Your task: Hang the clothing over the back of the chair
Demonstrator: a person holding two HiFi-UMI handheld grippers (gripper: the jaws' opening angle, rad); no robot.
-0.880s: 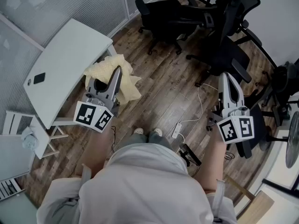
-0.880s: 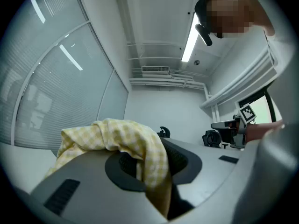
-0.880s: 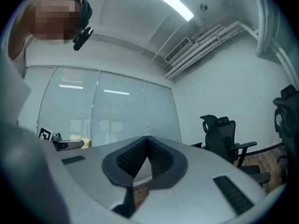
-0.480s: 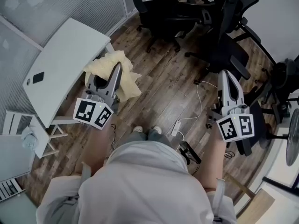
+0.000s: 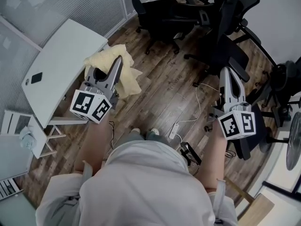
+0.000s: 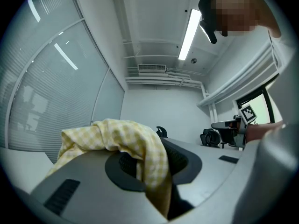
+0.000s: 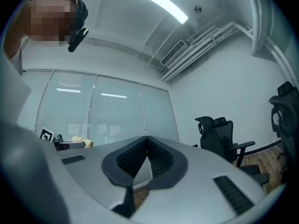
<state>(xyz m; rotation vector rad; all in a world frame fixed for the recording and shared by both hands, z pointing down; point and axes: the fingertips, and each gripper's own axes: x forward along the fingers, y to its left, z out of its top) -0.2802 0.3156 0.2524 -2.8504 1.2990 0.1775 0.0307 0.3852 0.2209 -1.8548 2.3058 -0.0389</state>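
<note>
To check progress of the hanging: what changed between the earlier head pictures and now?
Very little. The left hand-held gripper and its pale yellow checked cloth drifted slightly up-left in the head view, as did the white table and black office chairs, so probably the camera shifted. Unchanged: left grip on the cloth; right hand-held gripper shut, empty.

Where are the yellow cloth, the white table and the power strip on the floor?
yellow cloth (image 5: 129,83), head view, on its lower right fold.
white table (image 5: 61,55), head view, on its bare top.
power strip (image 5: 177,130), head view, on its middle.
</note>
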